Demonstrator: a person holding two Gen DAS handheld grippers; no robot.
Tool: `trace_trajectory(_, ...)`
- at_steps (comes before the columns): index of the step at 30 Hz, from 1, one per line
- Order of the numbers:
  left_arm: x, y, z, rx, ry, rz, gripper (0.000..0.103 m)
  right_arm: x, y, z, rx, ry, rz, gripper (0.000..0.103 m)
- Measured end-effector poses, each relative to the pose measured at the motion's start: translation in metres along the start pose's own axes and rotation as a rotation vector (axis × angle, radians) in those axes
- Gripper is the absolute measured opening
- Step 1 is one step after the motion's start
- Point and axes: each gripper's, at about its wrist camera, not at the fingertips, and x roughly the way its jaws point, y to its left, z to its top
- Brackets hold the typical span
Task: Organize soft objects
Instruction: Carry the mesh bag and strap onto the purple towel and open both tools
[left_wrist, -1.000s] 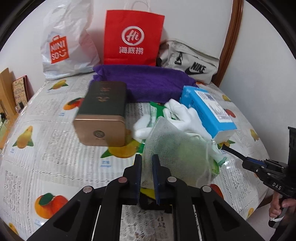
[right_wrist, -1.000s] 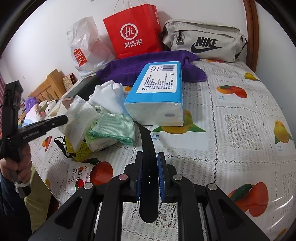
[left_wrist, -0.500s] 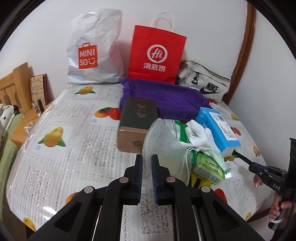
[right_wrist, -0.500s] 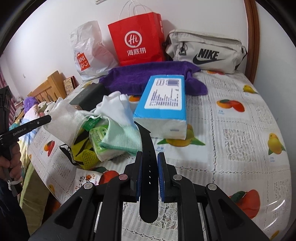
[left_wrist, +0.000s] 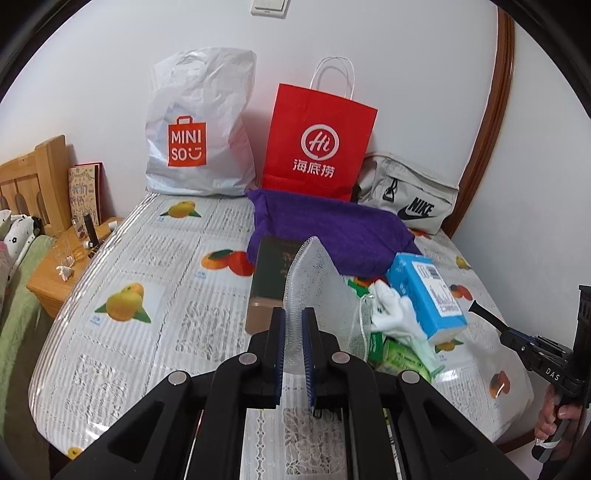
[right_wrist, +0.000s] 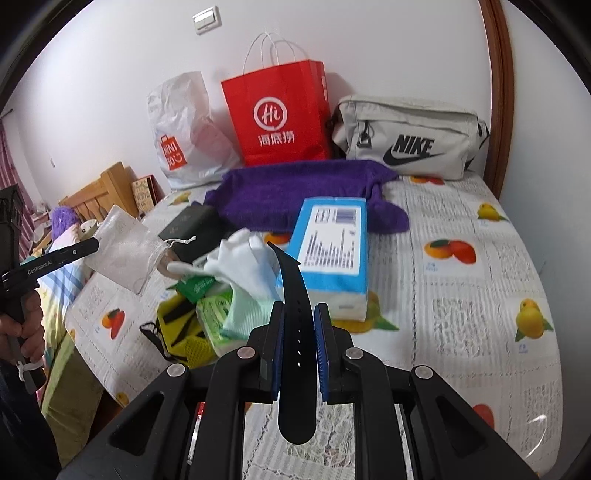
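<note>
Here the left gripper (left_wrist: 293, 325) is clamped on the bottom edge of a white translucent mesh drawstring pouch (left_wrist: 317, 291), which stands up at centre frame in the left wrist view, clear of the table, and shows at middle left of the right wrist view. The right gripper (right_wrist: 298, 328) is closed on a flat black rubber watch strap (right_wrist: 295, 314), whose pointed end rises at centre frame over the pile. The pouch looks empty and limp; held by one edge, its mouth and cord (right_wrist: 181, 242) dangle towards the heap, so it could well snag a neighbour or stay collapsed, which would likely foul any attempt to feed the strap in. The strap is springy and gripped across its width, so I judge it may twist out if its tip catches on the mesh. By count: one pouch, one strap, one white cotton glove (right_wrist: 242, 258) lying on top of the pile, one pale green cloth (right_wrist: 245, 314) beneath it, one blue-and-white soft tissue pack (right_wrist: 330, 251) just right of them, one folded purple towel (right_wrist: 306, 192) behind, one dark green box with a gold end (left_wrist: 267, 284), and some green wrapped packets at lower left of the pile, too jumbled to count. Three bags stand against the wall: a white plastic one (left_wrist: 195, 125), a red paper one (left_wrist: 319, 142), and a grey fabric one (right_wrist: 406, 136).
</note>
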Motion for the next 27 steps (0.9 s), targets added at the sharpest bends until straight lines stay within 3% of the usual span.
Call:
trace_trajectory(14, 0.038, -0.006, 0.044, 0.014, 0.013, 0.051, 0.009, 0.021, -0.010, 0.056, -0.007, -0.039, -0.014, 0.015)
trace_trajectory(27, 0.104, -0.014, 0.095, 0.023, 0.042, 0.052, 0.009, 0.079, -0.031, 0.116, 0.001, -0.037, -0.026, 0.015)
